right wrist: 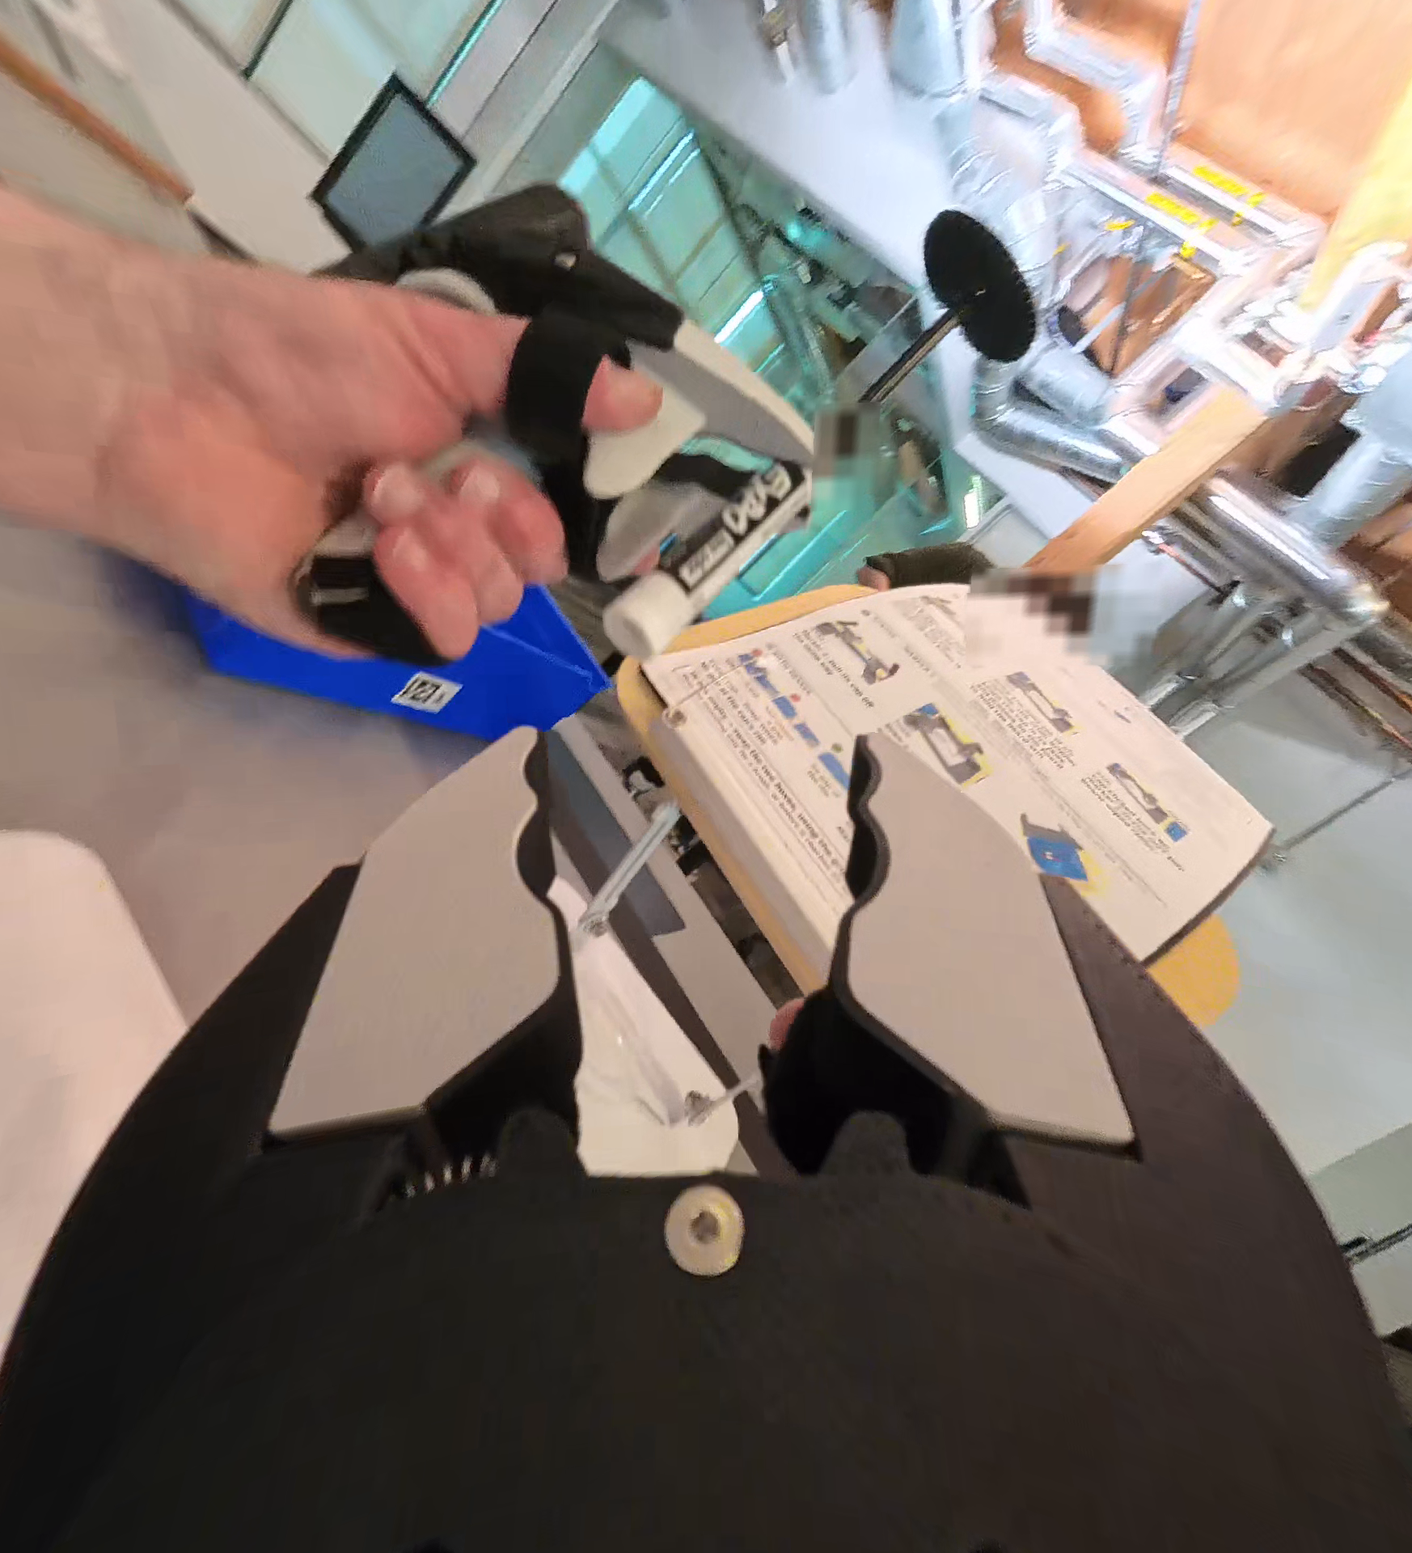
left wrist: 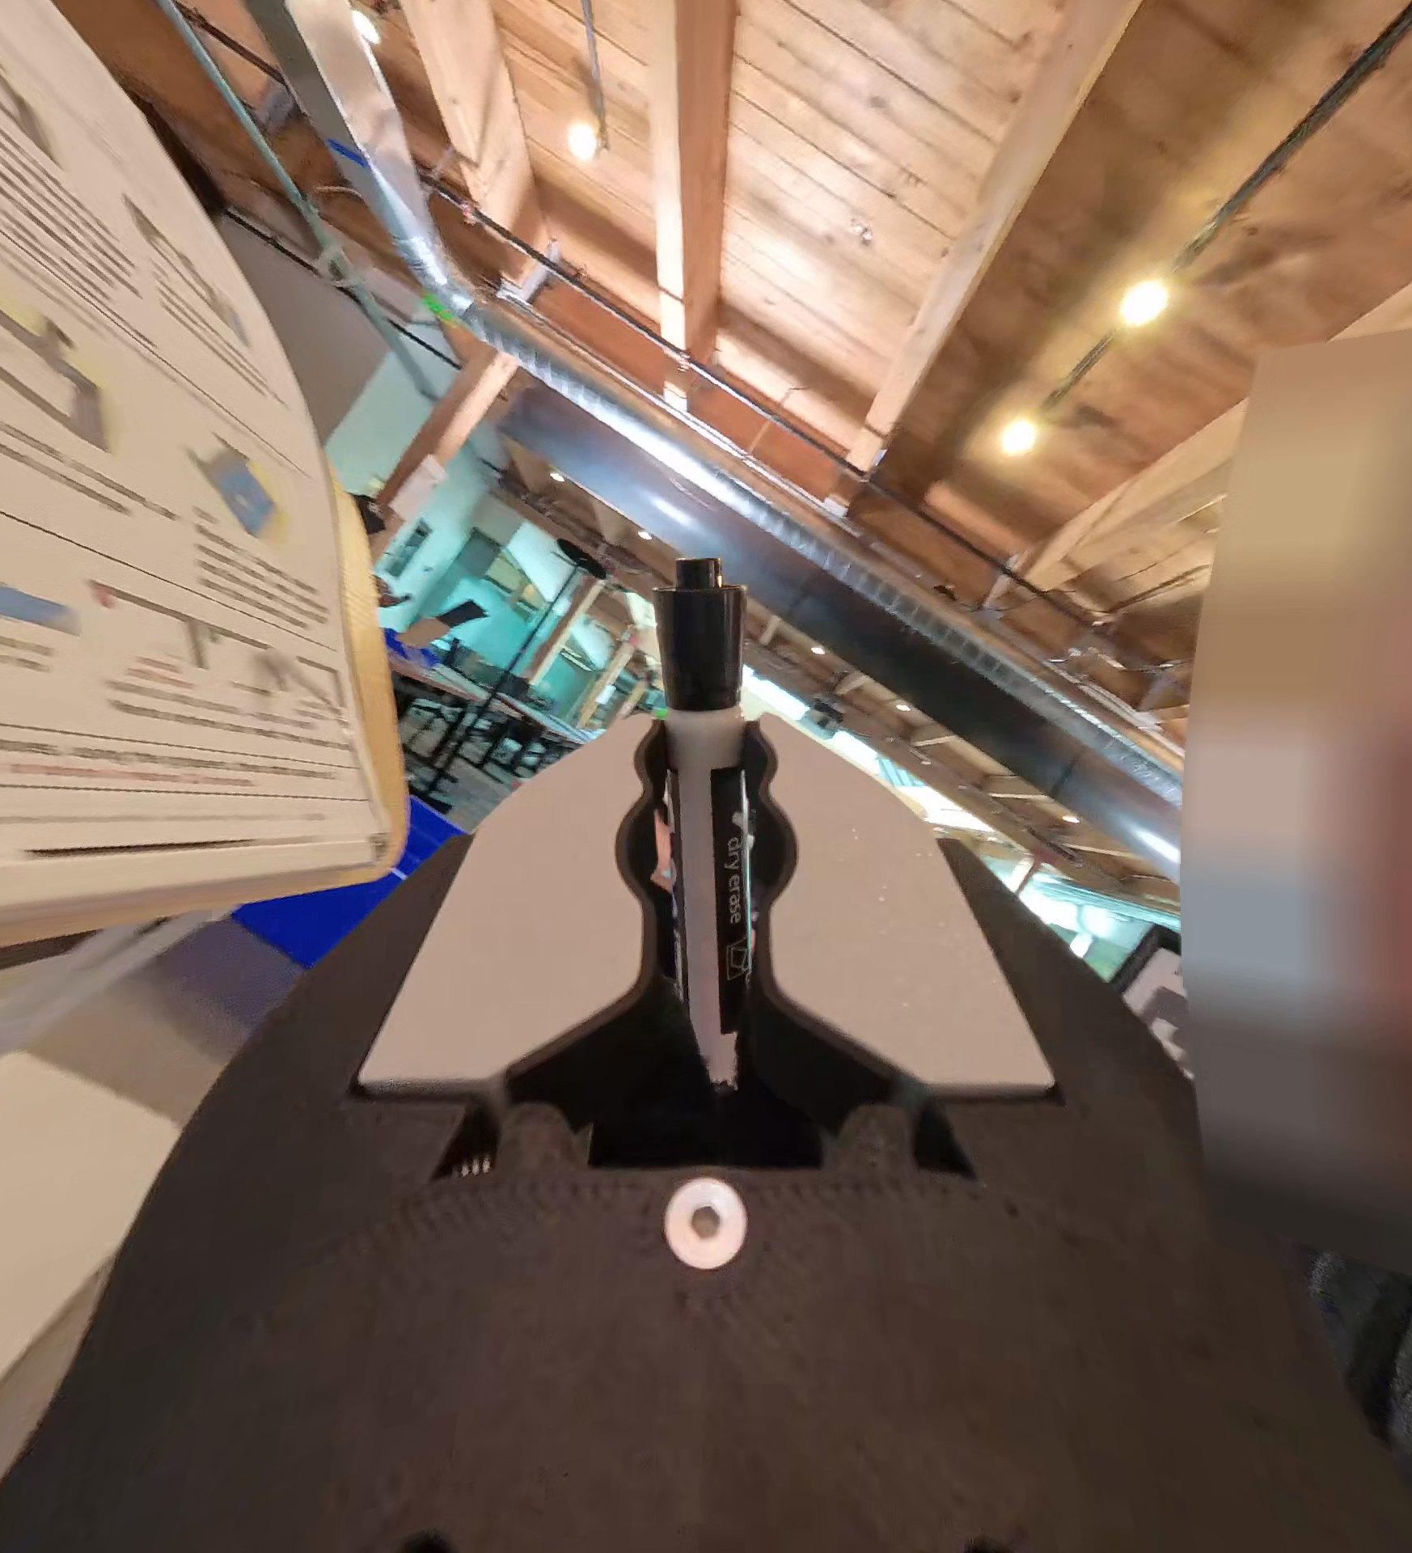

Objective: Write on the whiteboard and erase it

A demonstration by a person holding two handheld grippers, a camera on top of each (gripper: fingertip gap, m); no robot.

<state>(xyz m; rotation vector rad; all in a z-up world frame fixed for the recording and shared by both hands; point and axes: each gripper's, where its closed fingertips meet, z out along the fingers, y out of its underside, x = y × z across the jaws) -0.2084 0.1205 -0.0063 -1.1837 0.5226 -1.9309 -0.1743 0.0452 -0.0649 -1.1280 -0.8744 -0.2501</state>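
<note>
Early stage, judging by the layout: marker in hand, cap still on, no writing surface being touched in either view, so writing and erasing both appear still to come.

Left gripper (left wrist: 698, 739) pointed steeply upward toward a wooden beamed ceiling and silver ducting. Clamped on a dry-erase marker (left wrist: 707, 840), white barrel with a black label, lying lengthwise between the grey fingers (left wrist: 518, 908), both pressed against the barrel near the tips. Black cap (left wrist: 701, 647) sticking out past the fingertips, far from the camera. Seen also from the right wrist view: the same marker (right wrist: 686, 555) held in that gripper, white rear end toward the camera, a hand (right wrist: 282, 454) wrapped around the gripper handle, up and to the left.

Right gripper (right wrist: 694, 756) wide apart, nothing between its grey fingers (right wrist: 434, 924), nothing touched. Beyond the gap, a printed instruction sheet (right wrist: 980, 739) on a tan board, tilted, to the right and farther off. A blue bin (right wrist: 400, 664) to the left, beside the hand.

Whiteboard: a pale flat surface at the near left edge (right wrist: 22, 966), possibly the board, though not certain. No eraser visible in either view.
</note>
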